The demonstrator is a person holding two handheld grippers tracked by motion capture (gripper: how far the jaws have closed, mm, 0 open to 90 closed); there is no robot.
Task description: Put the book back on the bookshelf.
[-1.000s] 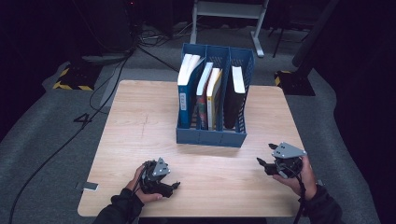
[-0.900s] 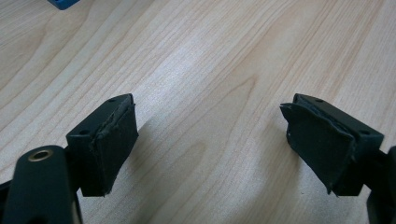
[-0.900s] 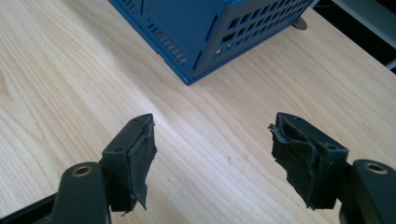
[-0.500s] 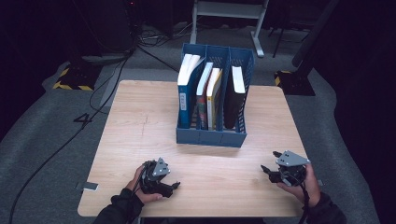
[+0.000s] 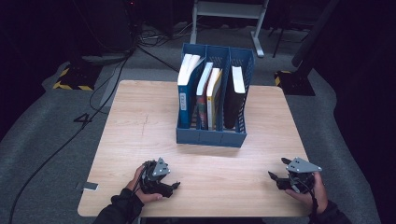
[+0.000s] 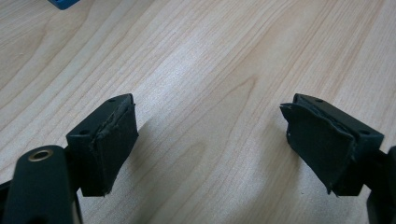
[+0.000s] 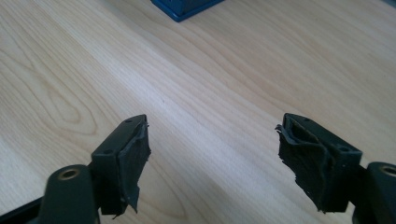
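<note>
We are resting the left gripper (image 5: 173, 185) and right gripper (image 5: 273, 176) low in the frame, jaws wide and empty, the right's just opening, ready for the file rack (image 5: 211, 136) of books (image 5: 204, 86) at upper centre of the desk (image 5: 135, 135).
</note>
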